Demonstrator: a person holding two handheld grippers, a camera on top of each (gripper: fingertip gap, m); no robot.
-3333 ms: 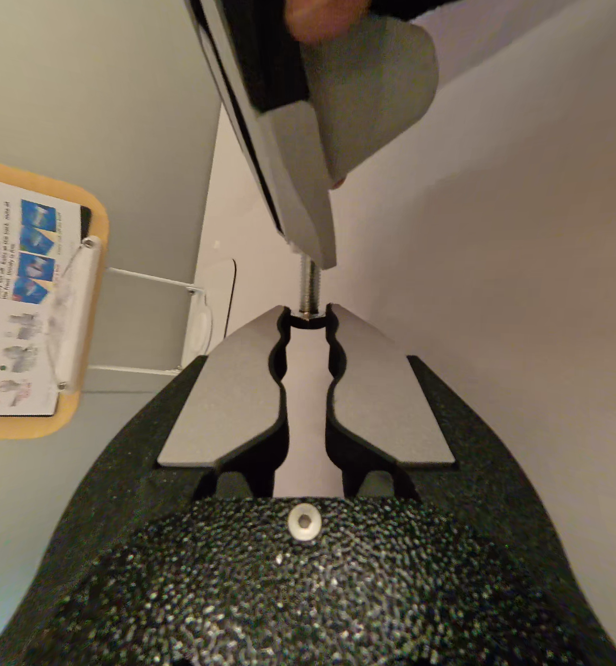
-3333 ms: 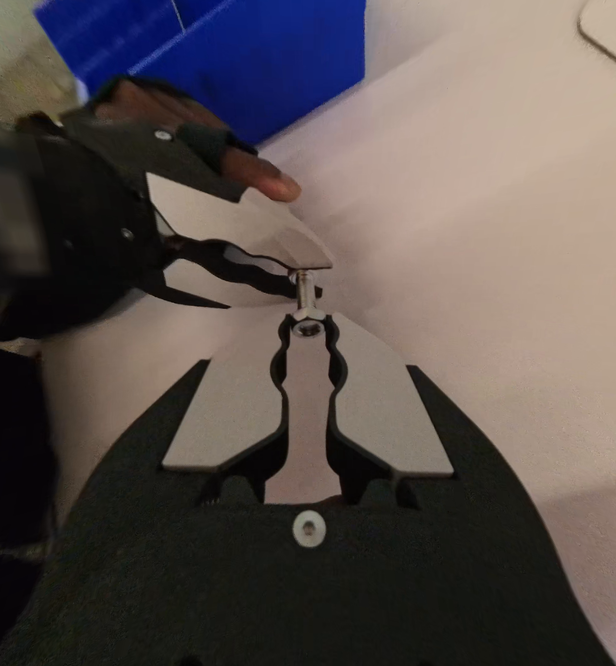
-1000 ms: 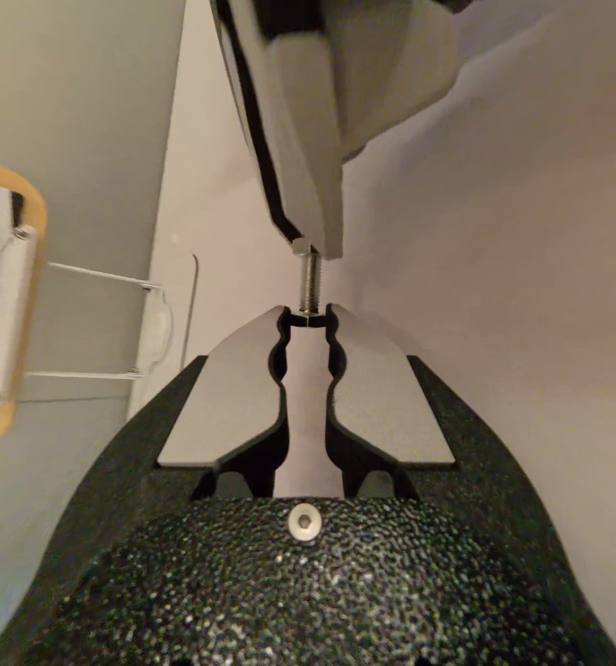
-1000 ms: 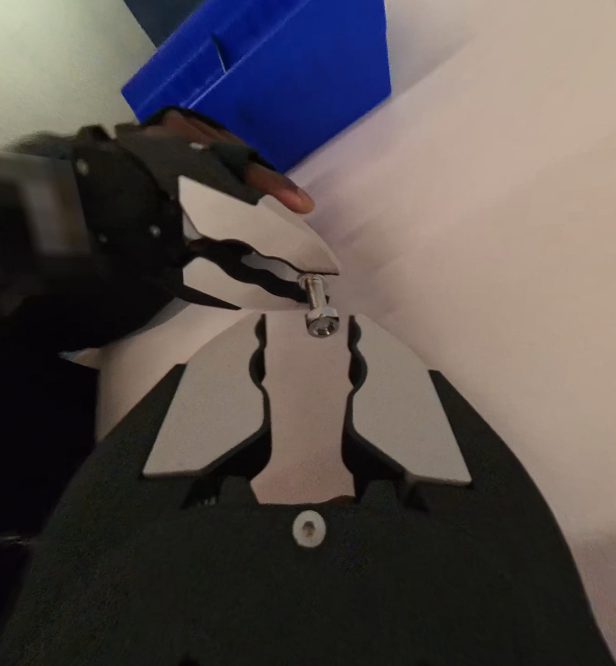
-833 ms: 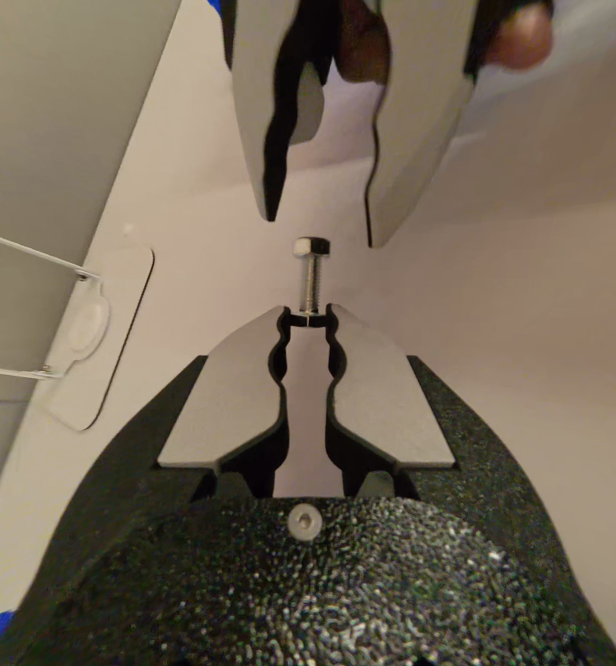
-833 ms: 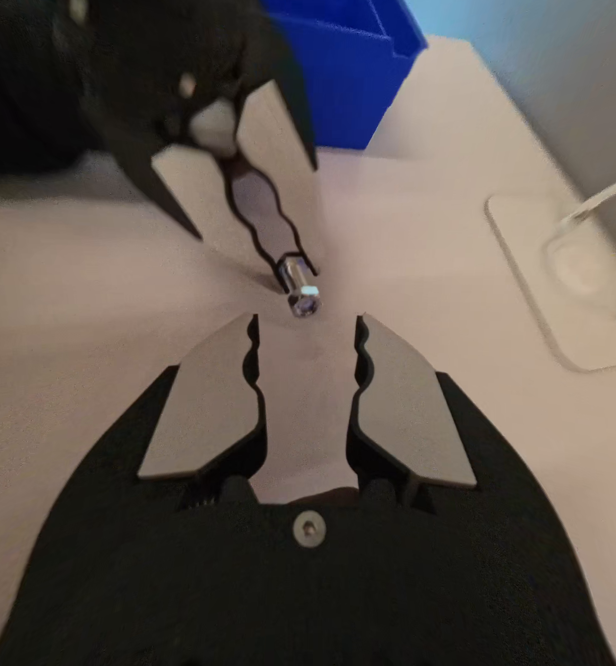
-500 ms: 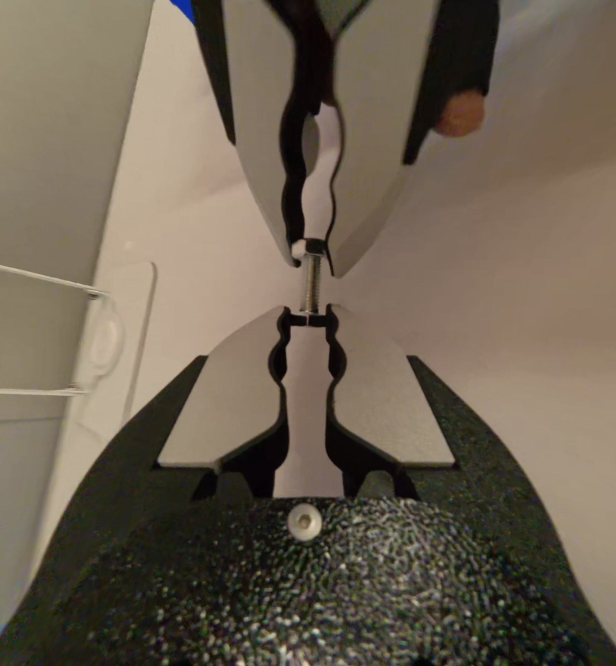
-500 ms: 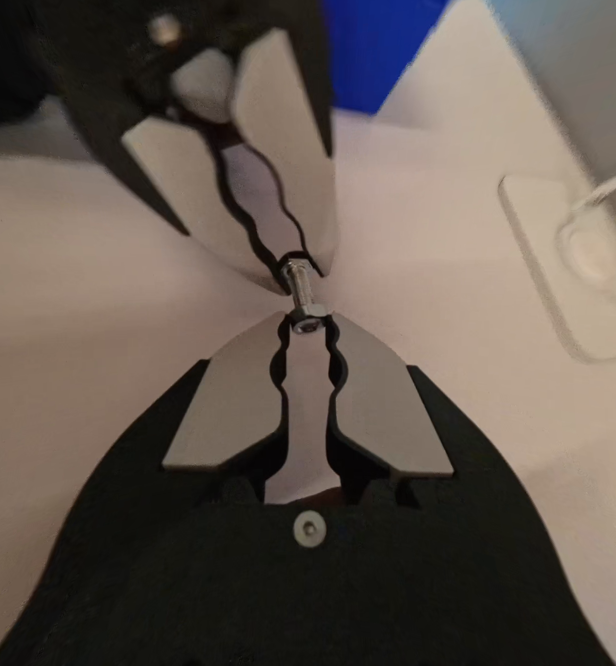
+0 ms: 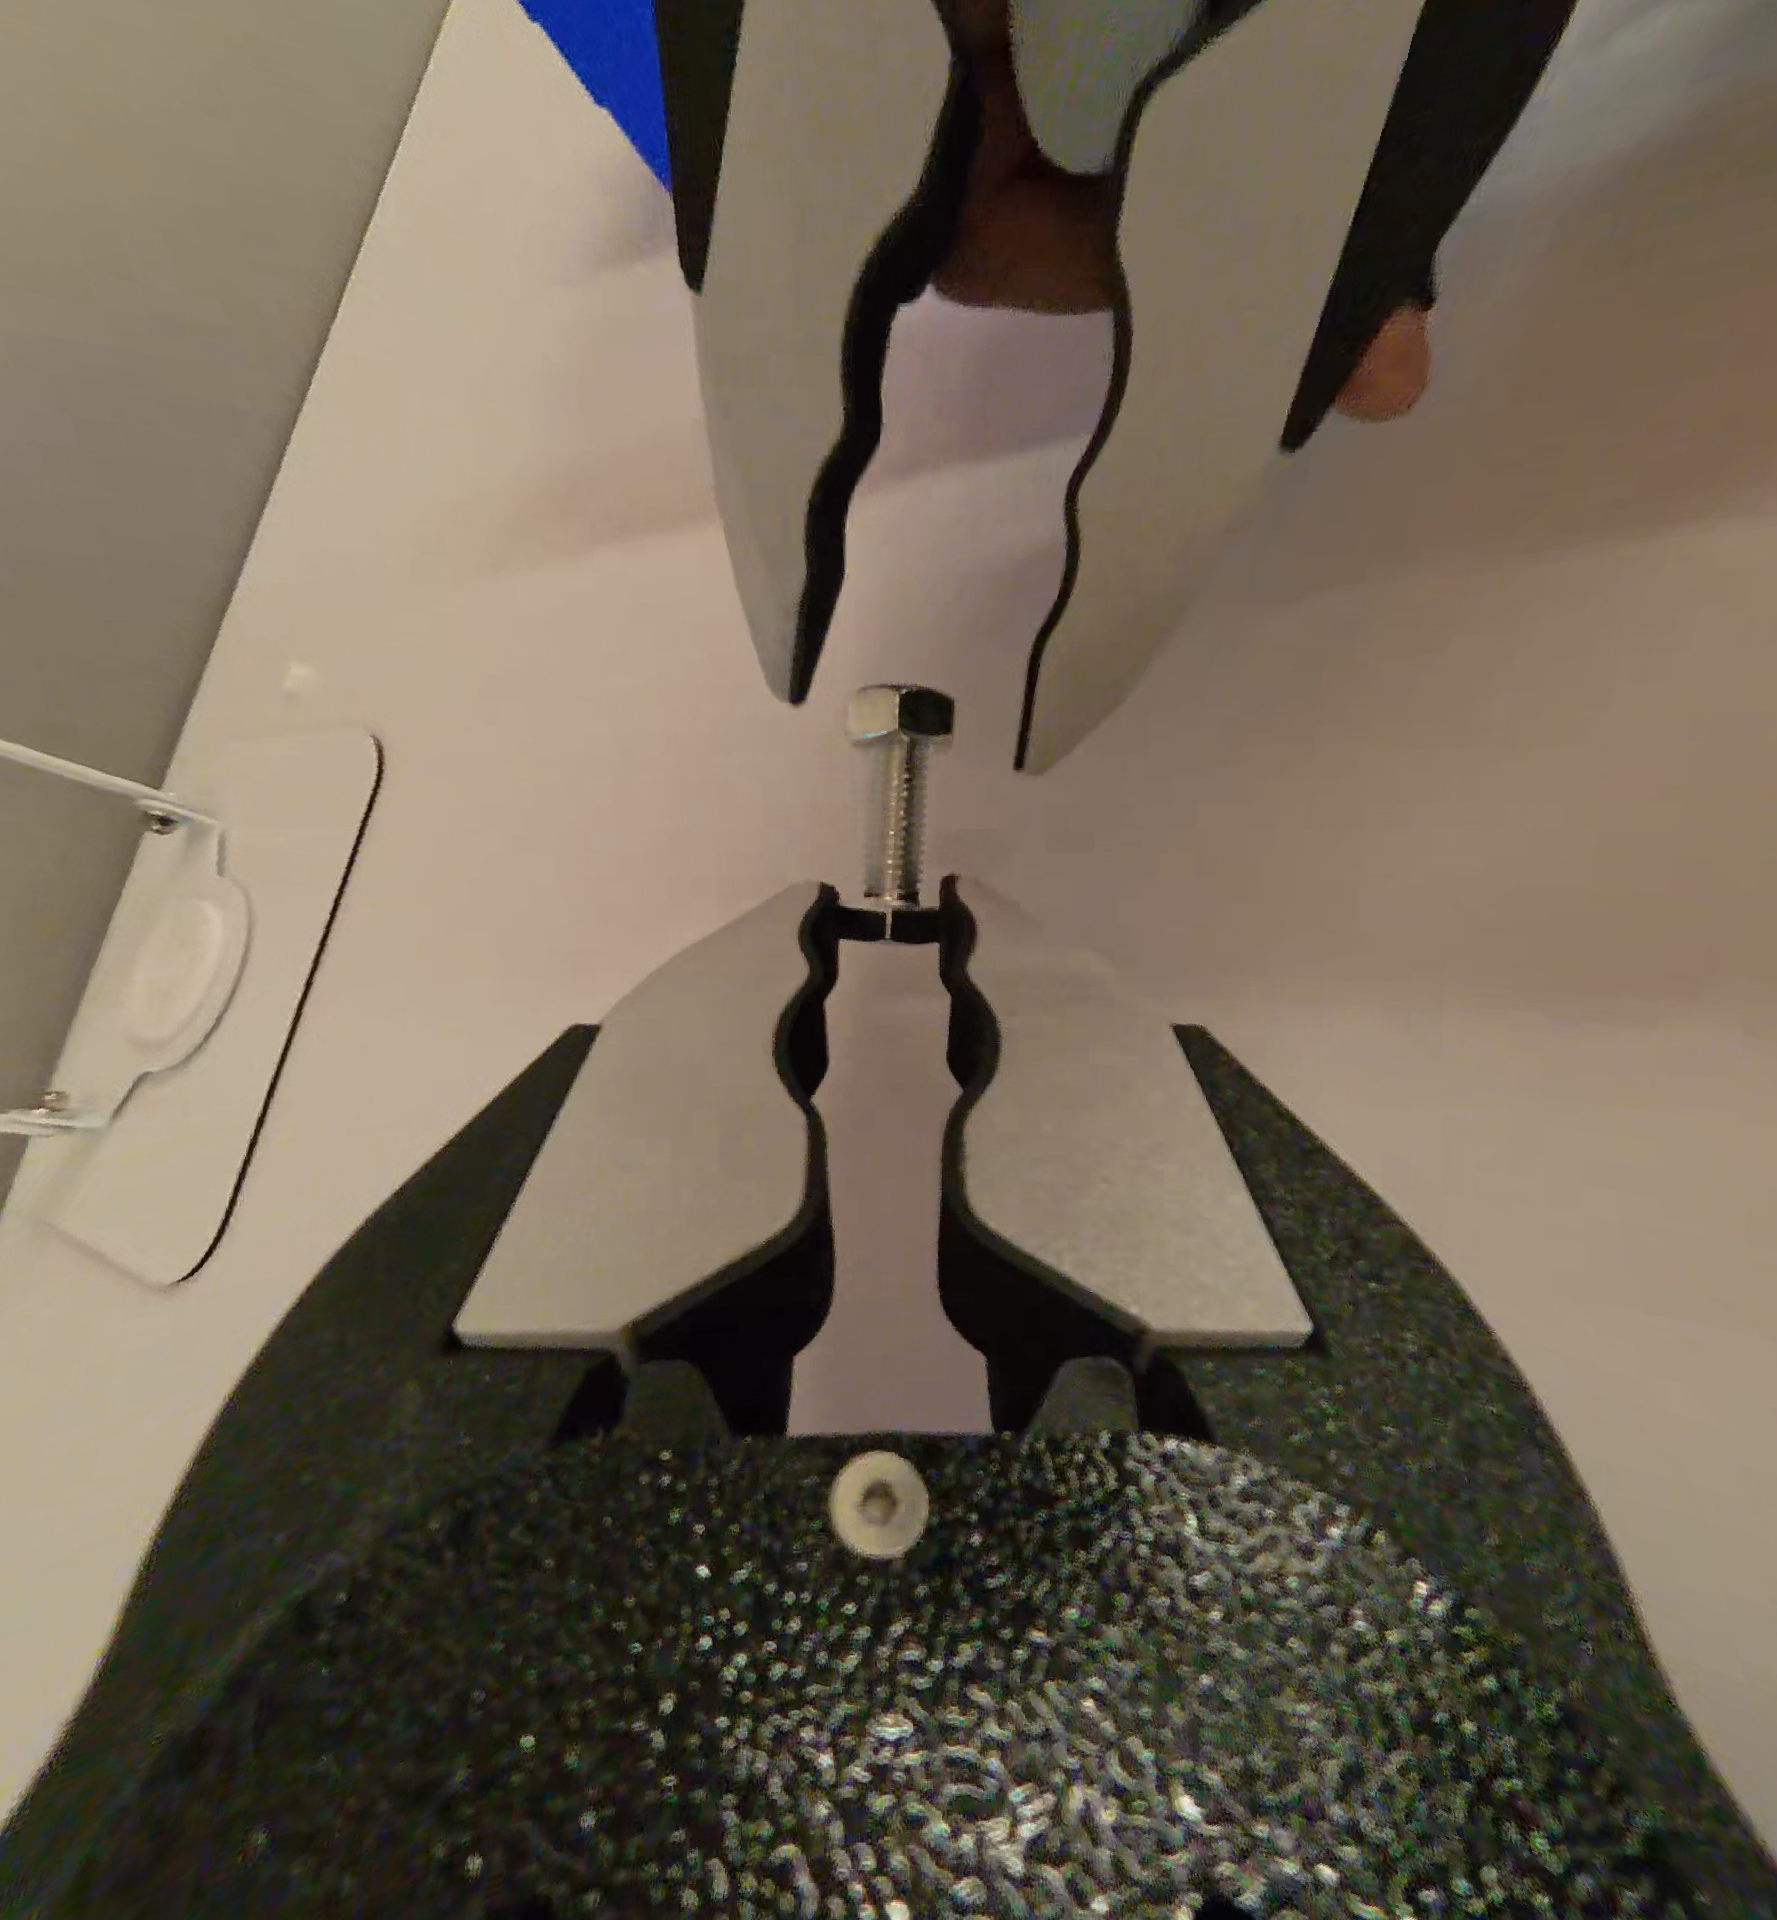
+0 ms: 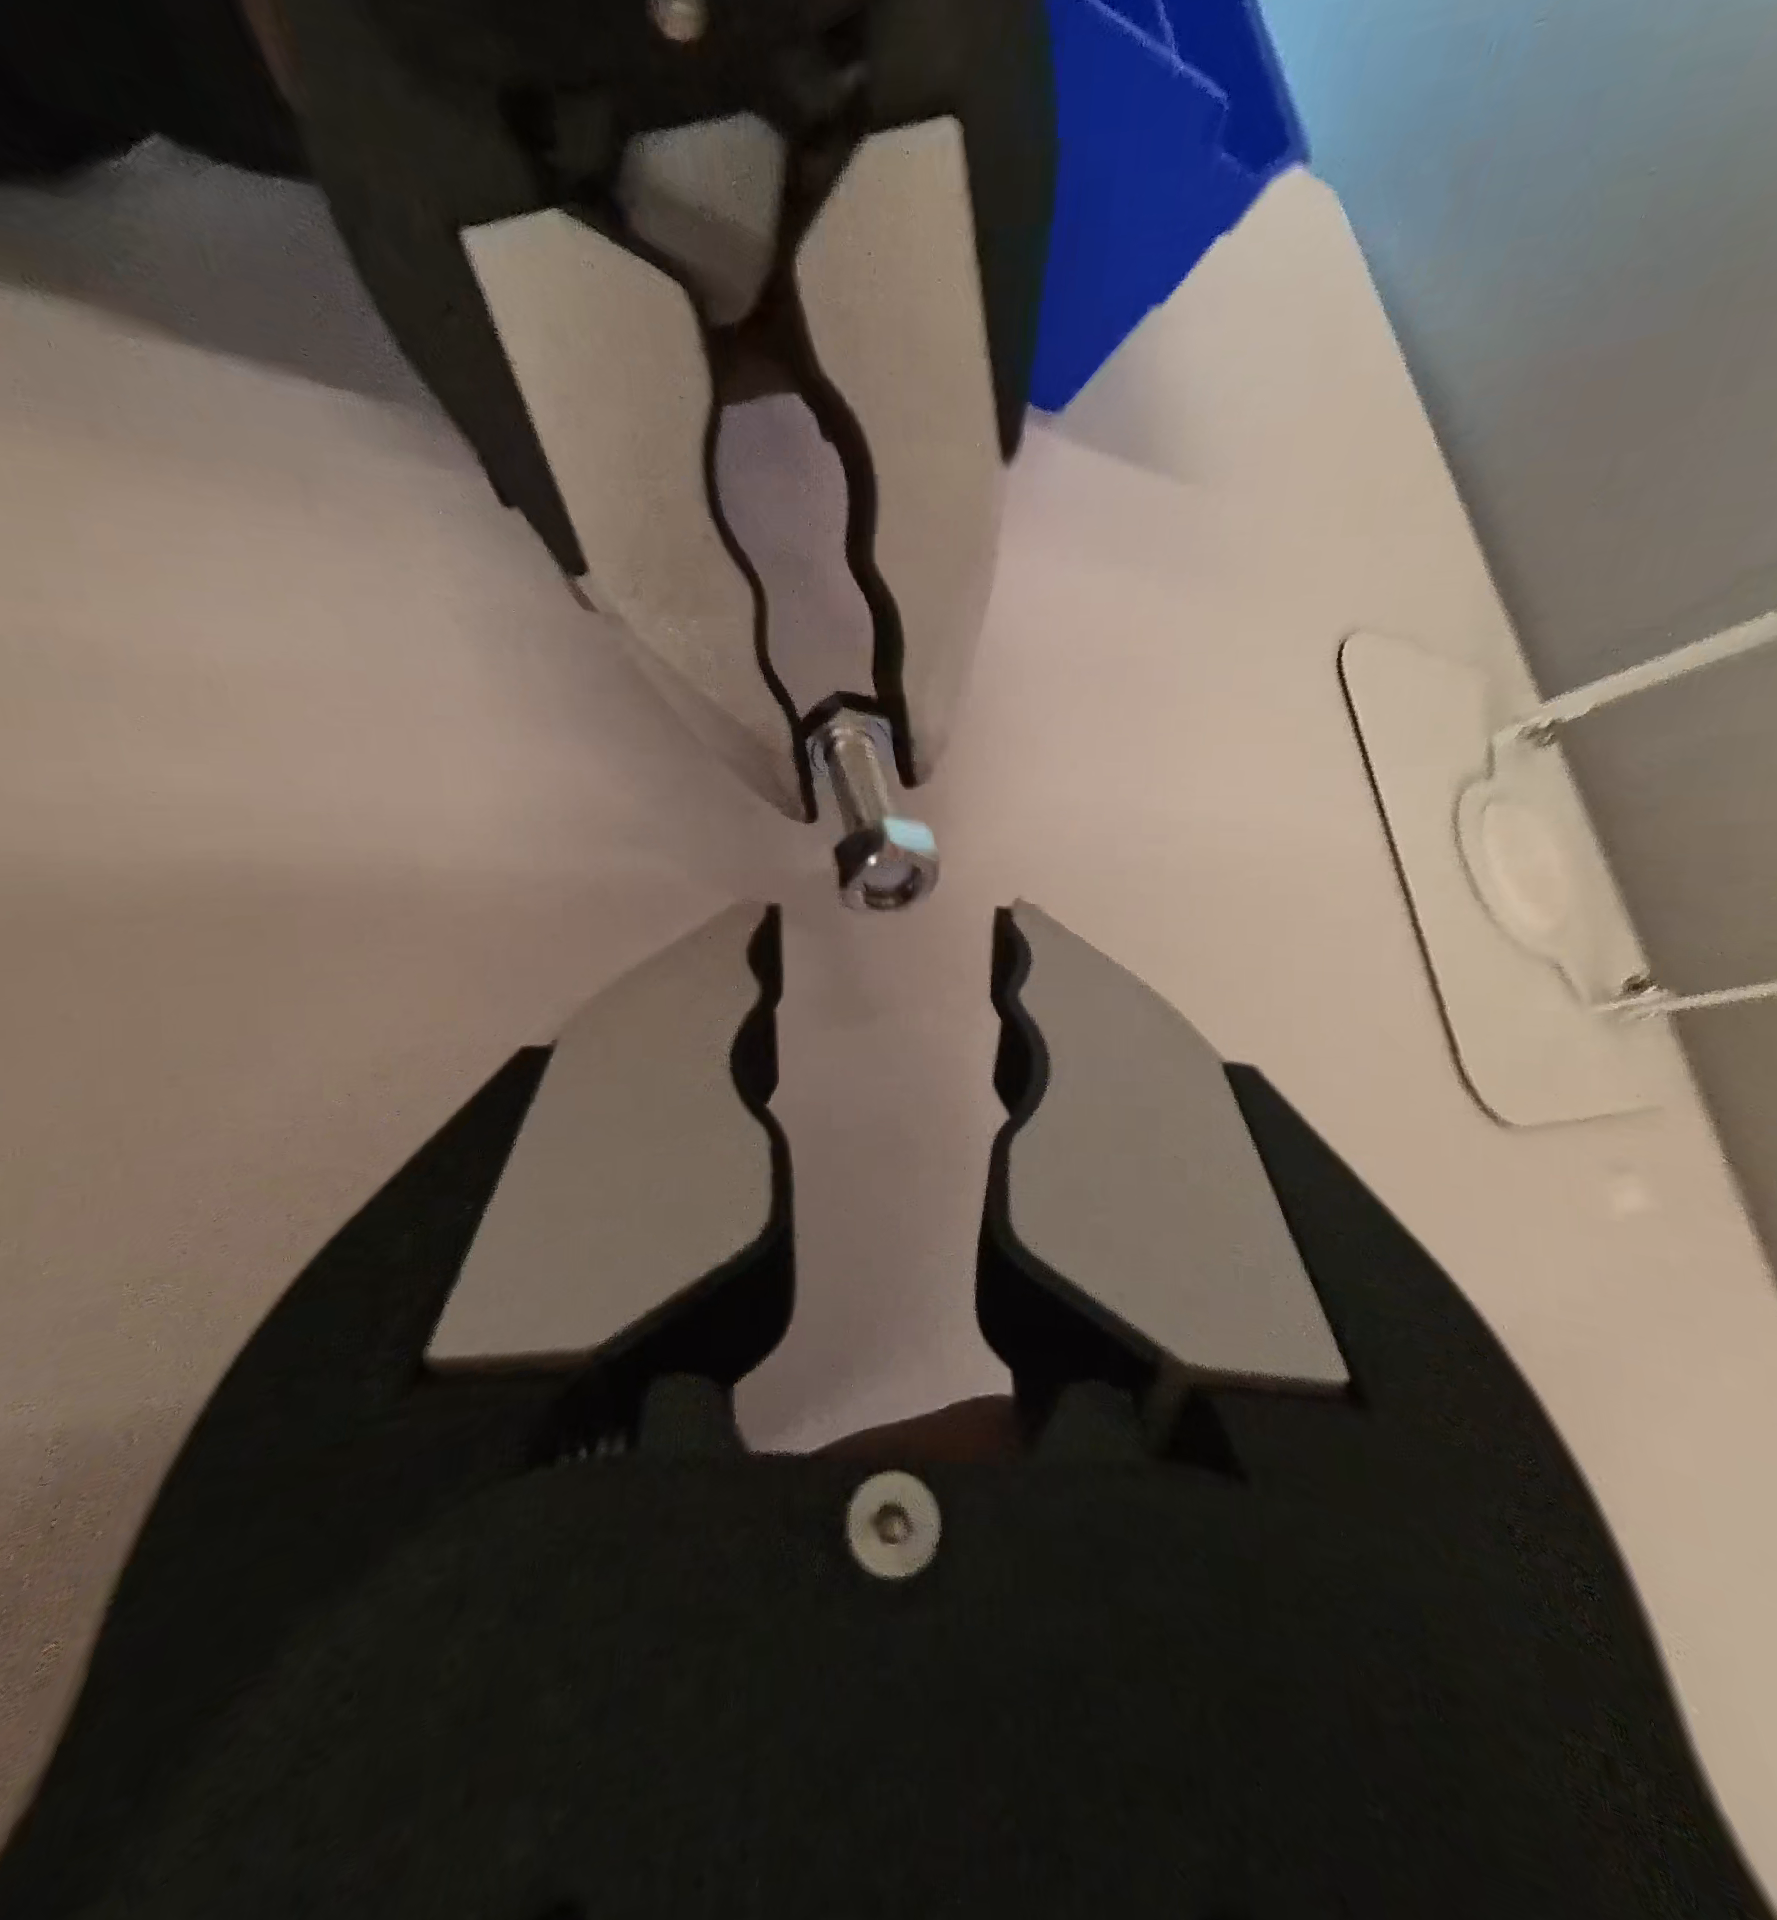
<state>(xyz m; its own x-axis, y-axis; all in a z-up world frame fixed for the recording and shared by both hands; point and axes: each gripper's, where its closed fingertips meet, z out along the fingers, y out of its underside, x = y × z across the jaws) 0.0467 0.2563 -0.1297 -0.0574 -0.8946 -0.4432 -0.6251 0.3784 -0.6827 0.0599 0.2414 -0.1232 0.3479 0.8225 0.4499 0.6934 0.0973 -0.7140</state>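
one silver bolt [image 9: 897, 800] is clamped at its threaded end, by a nut [image 10: 840, 736], in the left gripper [image 9: 892, 914]. its long axis runs straight out from the fingertips, with the hex head toward the right gripper [image 10: 889, 914], whose two fingers stand apart around the head without touching it, above a white table [image 9: 1435, 935].

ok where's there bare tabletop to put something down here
Bare white table spreads wide on the side away from the wall. Toward the wall it is crowded: the clear stand base and the blue bin. The middle is taken by the left hand-held gripper shut on a nut with its bolt, and the open right one.
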